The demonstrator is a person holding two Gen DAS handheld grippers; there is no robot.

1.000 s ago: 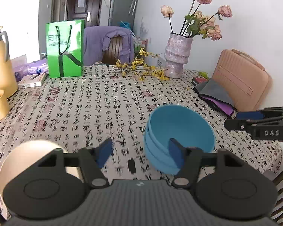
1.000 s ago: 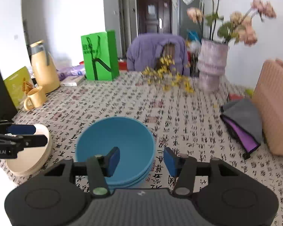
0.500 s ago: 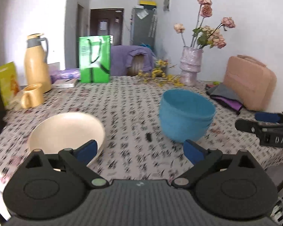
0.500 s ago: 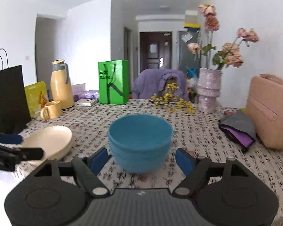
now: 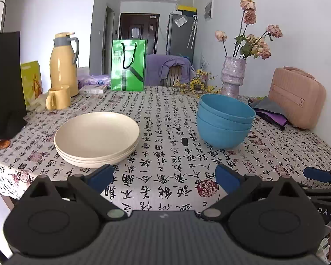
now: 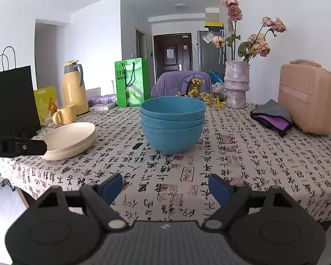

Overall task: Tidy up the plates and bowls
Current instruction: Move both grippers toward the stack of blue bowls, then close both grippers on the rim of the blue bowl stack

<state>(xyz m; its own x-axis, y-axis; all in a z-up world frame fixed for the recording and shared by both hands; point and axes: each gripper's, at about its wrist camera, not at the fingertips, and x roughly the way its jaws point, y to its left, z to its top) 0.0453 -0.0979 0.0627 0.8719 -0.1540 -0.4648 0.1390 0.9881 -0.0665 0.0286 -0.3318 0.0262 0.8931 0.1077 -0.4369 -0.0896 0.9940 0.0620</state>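
A stack of three blue bowls [image 5: 225,121] stands on the patterned tablecloth [image 5: 165,183]; in the right wrist view the stack [image 6: 172,123] is straight ahead. A stack of cream plates [image 5: 97,139] sits to its left and shows in the right wrist view too [image 6: 72,139]. My left gripper [image 5: 164,177] is open and empty above the table's front edge, between the two stacks. My right gripper [image 6: 165,187] is open and empty, in front of the bowls and apart from them.
At the back stand a yellow jug [image 5: 63,64], a yellow mug [image 5: 57,98], a green bag [image 5: 128,65] and a vase of flowers [image 5: 232,77]. A pink case [image 6: 309,103] and folded cloths [image 6: 271,117] lie at the right. A black bag [image 6: 13,101] stands at the left.
Both grippers have pulled back from the blue bowls toward the table's front edge and dropped lower. Both have opened wider. The bowls and plates stay in place.
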